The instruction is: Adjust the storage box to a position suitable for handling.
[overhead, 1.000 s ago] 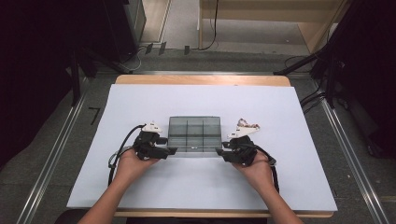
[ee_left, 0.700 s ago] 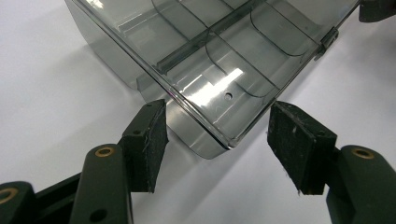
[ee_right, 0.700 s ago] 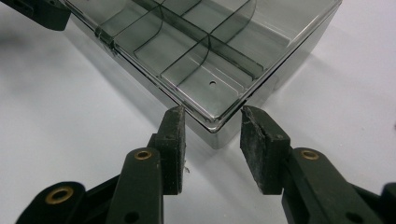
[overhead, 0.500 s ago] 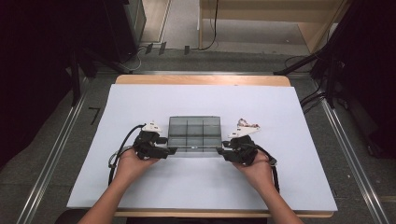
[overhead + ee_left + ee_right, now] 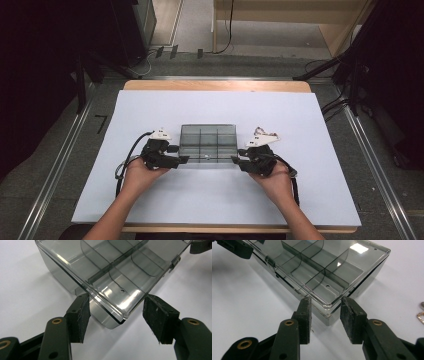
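A clear smoky-grey compartment box (image 5: 207, 140) with its lid down lies on the white table sheet (image 5: 215, 200). My left gripper (image 5: 184, 160) is at its near left corner. In the left gripper view the box (image 5: 112, 270) has that corner between the jaws of the left gripper (image 5: 120, 315), which have just been closing. One pad (image 5: 80, 315) is at the edge and the other pad (image 5: 160, 320) stands off, so it is open. My right gripper (image 5: 235, 160) is at the near right corner. There the right gripper (image 5: 325, 315) pinches the corner of the box (image 5: 317, 262) with its pad tips.
Small gold-coloured pieces (image 5: 421, 313) lie on the sheet just right of the box. The table's wooden far edge (image 5: 215, 85) is well behind the box. Cables trail from both grippers toward the person's forearms.
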Available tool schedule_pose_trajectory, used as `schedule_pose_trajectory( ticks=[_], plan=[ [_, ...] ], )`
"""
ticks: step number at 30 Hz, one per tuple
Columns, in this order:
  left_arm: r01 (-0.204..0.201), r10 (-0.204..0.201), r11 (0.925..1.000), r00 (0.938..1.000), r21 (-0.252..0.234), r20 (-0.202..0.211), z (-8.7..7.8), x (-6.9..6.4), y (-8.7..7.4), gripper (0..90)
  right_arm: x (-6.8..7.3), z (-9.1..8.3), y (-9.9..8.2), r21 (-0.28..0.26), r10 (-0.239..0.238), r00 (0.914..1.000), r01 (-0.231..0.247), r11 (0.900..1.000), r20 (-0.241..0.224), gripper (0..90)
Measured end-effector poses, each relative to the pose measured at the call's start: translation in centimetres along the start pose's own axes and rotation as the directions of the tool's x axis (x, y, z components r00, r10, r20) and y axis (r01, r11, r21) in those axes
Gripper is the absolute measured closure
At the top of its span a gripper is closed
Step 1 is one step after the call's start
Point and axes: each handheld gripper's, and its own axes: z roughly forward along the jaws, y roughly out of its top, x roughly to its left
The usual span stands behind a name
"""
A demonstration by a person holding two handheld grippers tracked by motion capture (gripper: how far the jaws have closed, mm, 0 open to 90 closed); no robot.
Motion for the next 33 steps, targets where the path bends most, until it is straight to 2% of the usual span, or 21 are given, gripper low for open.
schedule_pose_trajectory(
  ticks=[12, 18, 24, 33],
  plan=[
    [-0.032, 0.031, 0.9992, 0.9991, -0.024, -0.027, -0.8, -0.2, 0.6, 36.7, 0.1, -0.5, 0.4, -0.026, -0.019, 0.9997, 0.019, 0.9995, 0.016, 61.3],
    [-0.041, 0.040, 0.9983, 0.9989, -0.042, -0.024, -1.0, -0.3, 0.9, 36.5, 0.0, -0.7, 0.6, -0.045, -0.026, 0.9995, 0.027, 0.9986, 0.019, 61.1],
    [-0.031, 0.030, 0.9975, 0.9994, -0.063, -0.016, -1.3, -0.1, 1.1, 36.4, -0.1, -0.9, 1.0, -0.064, -0.022, 0.9996, 0.023, 0.9977, 0.018, 59.9],
    [-0.044, 0.044, 0.9973, 0.9990, -0.060, -0.003, -1.7, 0.1, 1.7, 37.2, -0.2, -1.2, 1.6, -0.069, -0.022, 0.9997, 0.023, 0.9974, 0.015, 59.5]
  ],
)
